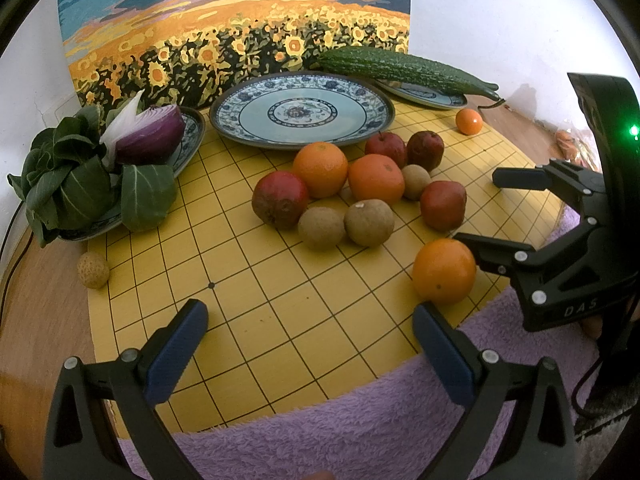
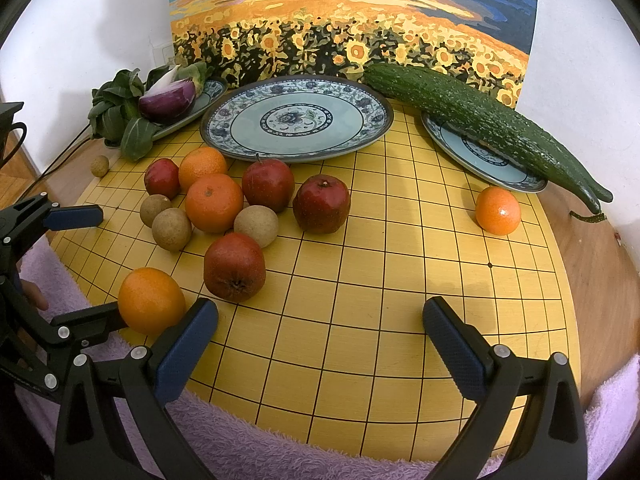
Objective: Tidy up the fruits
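Fruit heap ahead of your tools.
Your left tool and right tool gape wide; nearest orange sits beside the right tool's left finger.

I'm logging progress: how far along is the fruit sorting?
Barely begun. Done: nothing; the large blue-patterned centre plate holds no fruit. In hand: nothing; the left gripper and right gripper both hang open. Left: the oranges, red apples and brown round fruits, including the near orange, all lie on the yellow grid board.
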A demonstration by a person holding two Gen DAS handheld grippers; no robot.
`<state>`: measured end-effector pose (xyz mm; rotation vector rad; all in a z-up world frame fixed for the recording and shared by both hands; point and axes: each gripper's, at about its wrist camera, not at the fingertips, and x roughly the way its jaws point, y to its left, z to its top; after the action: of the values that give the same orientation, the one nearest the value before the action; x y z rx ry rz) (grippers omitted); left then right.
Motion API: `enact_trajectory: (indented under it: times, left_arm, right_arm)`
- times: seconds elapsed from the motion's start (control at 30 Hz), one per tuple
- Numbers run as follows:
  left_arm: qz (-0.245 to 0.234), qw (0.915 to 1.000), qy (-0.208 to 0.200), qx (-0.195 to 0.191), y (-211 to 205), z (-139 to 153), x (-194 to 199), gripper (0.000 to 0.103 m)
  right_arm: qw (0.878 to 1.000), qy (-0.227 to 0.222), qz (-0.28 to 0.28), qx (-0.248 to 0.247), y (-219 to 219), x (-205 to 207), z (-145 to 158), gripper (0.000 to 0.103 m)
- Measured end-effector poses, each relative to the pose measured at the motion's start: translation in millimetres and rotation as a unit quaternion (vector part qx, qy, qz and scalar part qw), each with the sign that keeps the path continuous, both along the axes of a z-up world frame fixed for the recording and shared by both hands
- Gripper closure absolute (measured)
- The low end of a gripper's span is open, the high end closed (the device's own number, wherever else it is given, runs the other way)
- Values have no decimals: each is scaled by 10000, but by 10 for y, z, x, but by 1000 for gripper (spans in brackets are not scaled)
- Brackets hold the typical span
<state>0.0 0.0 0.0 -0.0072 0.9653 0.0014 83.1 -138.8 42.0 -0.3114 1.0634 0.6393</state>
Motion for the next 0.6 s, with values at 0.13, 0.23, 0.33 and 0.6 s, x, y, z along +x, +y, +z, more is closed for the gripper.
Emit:
enact_trajectory:
  times: [0.13,0.23,0.33,0.6]
  left_arm:
    - [0,10000,0,1,1,0,0,0]
    - [1,10000,2,10,-2,1,0,0]
    - [0,10000,2,4,-2,1,0,0]
    - [-11,10000,24,9,9,6,-5,0]
  right_arm:
    - [10000,0,0,0,6,-4,0,0]
    - [10000,-3,-1,-3,-4,0,0,0]
    - [10000,-2,-2,-3,5,-3,0,0]
    - [10000,-3,-4,-3,7,-4,-4,0]
